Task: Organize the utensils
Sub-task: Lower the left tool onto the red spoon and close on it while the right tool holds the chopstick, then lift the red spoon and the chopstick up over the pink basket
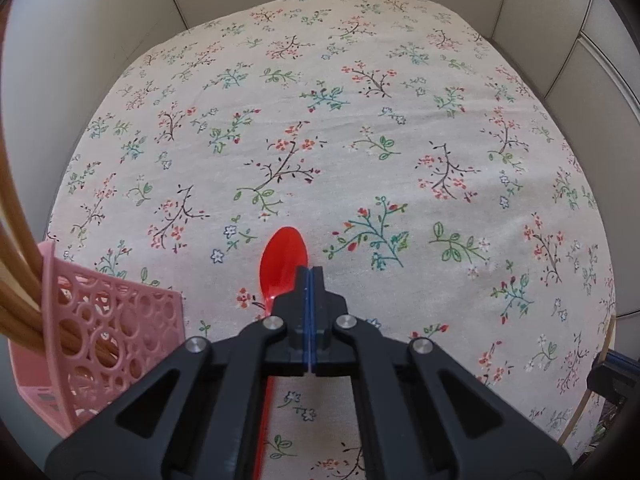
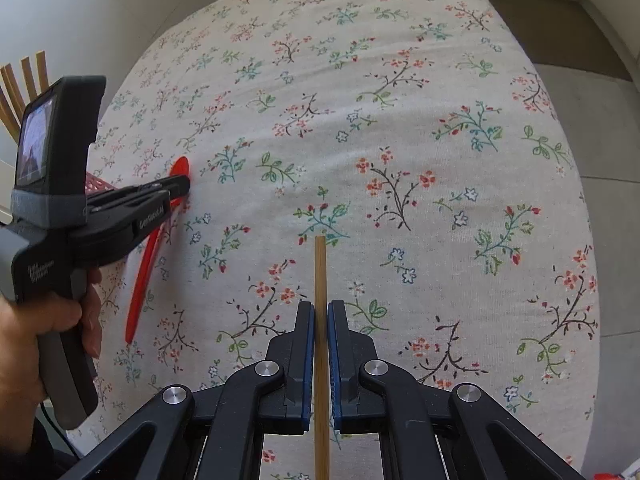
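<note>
With utensils bound for the pink basket (image 1: 116,332) at the table's edge, the left gripper (image 1: 309,276) presses shut over a red spoon (image 1: 282,256) on the floral tablecloth (image 1: 360,140), while the right gripper (image 2: 321,312) pinches a wooden chopstick (image 2: 320,264).

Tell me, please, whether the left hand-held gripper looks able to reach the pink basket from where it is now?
Probably yes: the left hand-held gripper is right beside the pink basket, with nothing between them. Its jaws are shut at the red spoon, apparently gripping it.

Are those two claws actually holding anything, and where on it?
Left gripper pinches the red spoon at its neck. Right gripper clamps a chopstick near its far end.
</note>
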Demonstrator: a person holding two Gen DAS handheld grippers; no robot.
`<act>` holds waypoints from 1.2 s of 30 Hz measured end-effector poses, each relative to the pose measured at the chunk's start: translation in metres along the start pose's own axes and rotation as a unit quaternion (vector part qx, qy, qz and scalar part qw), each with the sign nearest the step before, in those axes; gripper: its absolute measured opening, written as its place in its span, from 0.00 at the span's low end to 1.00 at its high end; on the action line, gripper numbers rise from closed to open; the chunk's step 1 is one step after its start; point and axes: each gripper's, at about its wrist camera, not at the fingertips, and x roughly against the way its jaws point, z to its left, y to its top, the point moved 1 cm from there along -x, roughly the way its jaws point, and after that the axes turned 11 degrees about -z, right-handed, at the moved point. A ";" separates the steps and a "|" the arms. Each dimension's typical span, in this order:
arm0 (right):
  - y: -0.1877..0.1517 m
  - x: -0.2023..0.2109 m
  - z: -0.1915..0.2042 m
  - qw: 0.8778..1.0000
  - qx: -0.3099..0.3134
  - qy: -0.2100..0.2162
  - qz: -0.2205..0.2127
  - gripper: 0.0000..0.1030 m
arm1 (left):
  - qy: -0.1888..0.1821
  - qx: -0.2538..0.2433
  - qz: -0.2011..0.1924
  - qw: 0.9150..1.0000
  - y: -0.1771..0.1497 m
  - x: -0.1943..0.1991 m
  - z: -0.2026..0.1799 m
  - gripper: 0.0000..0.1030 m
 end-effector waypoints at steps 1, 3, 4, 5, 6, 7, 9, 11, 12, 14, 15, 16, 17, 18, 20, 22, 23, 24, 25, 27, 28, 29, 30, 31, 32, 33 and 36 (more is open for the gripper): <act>0.001 0.001 0.000 1.000 -0.001 0.000 -0.002 0.05 | -0.005 0.001 -0.005 1.000 -0.001 0.005 0.000 0.00; 0.002 0.004 -0.001 1.000 -0.003 0.000 -0.007 0.04 | -0.013 0.002 -0.018 1.000 -0.002 0.017 0.000 0.00; 0.002 0.005 -0.001 1.000 -0.005 0.000 -0.009 0.05 | -0.017 0.001 -0.024 1.000 -0.003 0.023 0.000 0.00; 0.003 0.005 -0.001 1.000 -0.007 0.001 -0.010 0.05 | -0.018 -0.002 -0.029 0.999 -0.003 0.028 -0.001 0.00; 0.003 0.007 -0.001 1.000 -0.009 0.001 -0.012 0.05 | -0.016 -0.005 -0.034 0.999 -0.003 0.033 -0.003 0.00; 0.003 0.008 -0.001 1.000 -0.011 0.003 -0.014 0.05 | -0.015 -0.010 -0.040 0.999 -0.003 0.037 -0.003 0.00; 0.004 0.009 0.000 1.000 -0.013 0.005 -0.015 0.05 | -0.007 -0.028 -0.054 0.998 -0.001 0.040 -0.005 0.00; 0.004 0.009 0.002 1.000 -0.013 0.008 -0.014 0.05 | -0.001 -0.041 -0.046 0.998 0.003 0.031 -0.006 0.07; 0.003 0.009 0.003 1.000 -0.012 0.009 -0.013 0.05 | 0.000 -0.040 -0.032 0.999 0.005 0.023 -0.004 0.21; 0.002 0.008 0.004 1.000 -0.012 0.010 -0.010 0.05 | 0.016 -0.035 -0.009 0.999 0.007 0.005 -0.001 0.42; 0.002 0.007 0.004 1.000 -0.012 0.011 -0.009 0.05 | 0.024 -0.032 -0.004 0.999 0.008 -0.002 0.001 0.44; 0.002 0.007 0.004 1.000 -0.012 0.012 -0.008 0.05 | 0.030 -0.027 0.005 0.999 0.008 -0.010 0.004 0.44; 0.002 0.007 0.004 1.000 -0.012 0.012 -0.008 0.05 | 0.032 -0.019 0.013 0.999 0.007 -0.016 0.006 0.44; 0.002 0.006 0.003 1.000 -0.013 0.012 -0.007 0.05 | 0.031 -0.007 0.021 0.999 0.007 -0.021 0.010 0.44; 0.002 0.005 0.003 1.000 -0.013 0.012 -0.005 0.05 | 0.025 0.023 0.016 0.999 0.009 -0.023 0.019 0.44; 0.004 0.003 0.003 1.000 -0.013 0.012 -0.003 0.05 | 0.014 0.038 0.019 0.999 0.010 -0.024 0.023 0.43; 0.004 0.002 0.003 1.000 -0.013 0.013 -0.002 0.05 | 0.008 0.042 0.021 0.999 0.011 -0.026 0.023 0.39; 0.004 0.001 0.004 1.000 -0.013 0.013 -0.002 0.05 | -0.002 0.046 0.023 0.999 0.011 -0.026 0.022 0.28; 0.005 0.000 0.005 1.000 -0.013 0.012 -0.002 0.05 | -0.001 0.048 0.026 0.999 0.011 -0.026 0.021 0.29; 0.007 0.001 0.006 1.000 -0.013 0.014 -0.004 0.05 | 0.000 0.041 0.028 0.999 0.010 -0.025 0.017 0.28; 0.007 0.002 0.007 1.000 -0.013 0.015 -0.006 0.05 | -0.004 0.041 0.028 0.999 0.009 -0.024 0.015 0.28; 0.008 0.003 0.008 1.000 -0.012 0.015 -0.009 0.05 | -0.009 0.042 0.027 0.999 0.006 -0.020 0.012 0.28; 0.008 0.005 0.009 1.000 -0.012 0.015 -0.012 0.05 | -0.014 0.041 0.023 0.999 0.003 -0.015 0.009 0.28; 0.009 0.008 0.010 1.000 -0.012 0.015 -0.016 0.05 | -0.019 0.038 0.014 0.999 0.001 -0.009 0.006 0.28; 0.010 0.010 0.010 1.000 -0.012 0.015 -0.019 0.05 | -0.023 0.034 0.004 0.999 -0.002 0.000 0.001 0.28; 0.011 0.012 0.011 1.000 -0.013 0.015 -0.024 0.05 | -0.028 0.030 -0.006 0.999 -0.005 0.009 -0.002 0.28; 0.014 0.020 0.013 0.999 -0.017 0.017 -0.040 0.05 | -0.043 0.023 -0.039 0.998 -0.011 0.039 -0.006 0.28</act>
